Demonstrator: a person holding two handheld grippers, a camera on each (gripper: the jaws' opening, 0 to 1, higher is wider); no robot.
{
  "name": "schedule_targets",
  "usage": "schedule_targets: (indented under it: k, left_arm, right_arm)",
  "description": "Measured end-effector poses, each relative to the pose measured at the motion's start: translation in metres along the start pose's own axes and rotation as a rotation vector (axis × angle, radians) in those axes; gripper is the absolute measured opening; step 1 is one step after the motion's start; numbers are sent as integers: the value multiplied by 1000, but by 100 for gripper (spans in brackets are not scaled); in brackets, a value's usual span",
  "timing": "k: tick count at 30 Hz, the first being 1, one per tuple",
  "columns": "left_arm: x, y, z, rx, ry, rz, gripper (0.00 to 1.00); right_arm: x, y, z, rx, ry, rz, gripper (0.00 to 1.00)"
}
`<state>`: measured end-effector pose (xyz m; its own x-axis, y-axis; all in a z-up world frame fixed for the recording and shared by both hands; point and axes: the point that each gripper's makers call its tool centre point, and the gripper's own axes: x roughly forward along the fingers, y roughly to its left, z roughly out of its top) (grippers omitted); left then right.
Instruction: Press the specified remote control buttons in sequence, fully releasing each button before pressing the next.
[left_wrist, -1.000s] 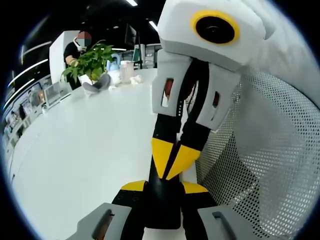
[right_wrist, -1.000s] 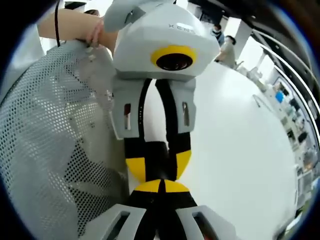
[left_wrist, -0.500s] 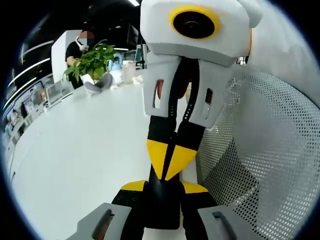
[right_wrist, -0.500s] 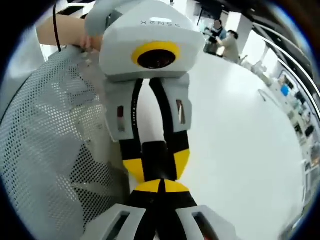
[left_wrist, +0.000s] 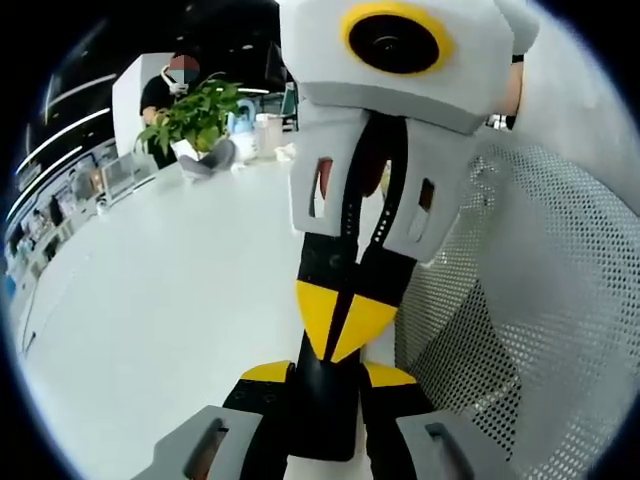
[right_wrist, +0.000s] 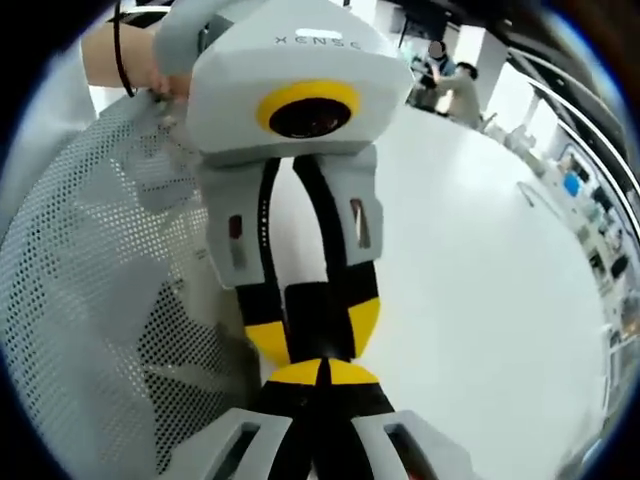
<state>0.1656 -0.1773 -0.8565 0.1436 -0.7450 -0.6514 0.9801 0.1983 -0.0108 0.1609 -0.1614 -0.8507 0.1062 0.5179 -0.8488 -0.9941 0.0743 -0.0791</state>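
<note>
Remote control is held end-on between the jaws of the left gripper, above the white table. The 2 yellow tips of the right gripper are closed together at the remote's far end; contact cannot be told. White mesh is seen right, potted plant far left.

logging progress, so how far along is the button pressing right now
Done: nothing the pictures can prove; no button or display is readable. In hand: the left gripper clamps the black remote above the white table, and the right gripper, jaws shut, has its tips against the remote, apparently mid-press. Left: release that button, then any further presses in the sequence; how many cannot be told.
</note>
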Motion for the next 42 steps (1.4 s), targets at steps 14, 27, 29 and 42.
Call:
schedule_targets:
  k: [14, 27, 29, 42]
  left_arm:
    - [-1, 2, -1, -7, -8, 12, 26]
    - [1, 1, 0, -10, -7, 19, 26]
    - [1, 1, 1, -9, -9, 18, 26]
    - [4, -1, 2, -6, -14, 12, 26]
  right_arm:
    - [1, 0, 2, -54, 29, -10, 0]
    - [1, 0, 0, -62, 68, 2, 0]
    - [0, 0, -1, -66, 74, 5, 0]
    - [0, 0, -5, -101, 112, 29, 0]
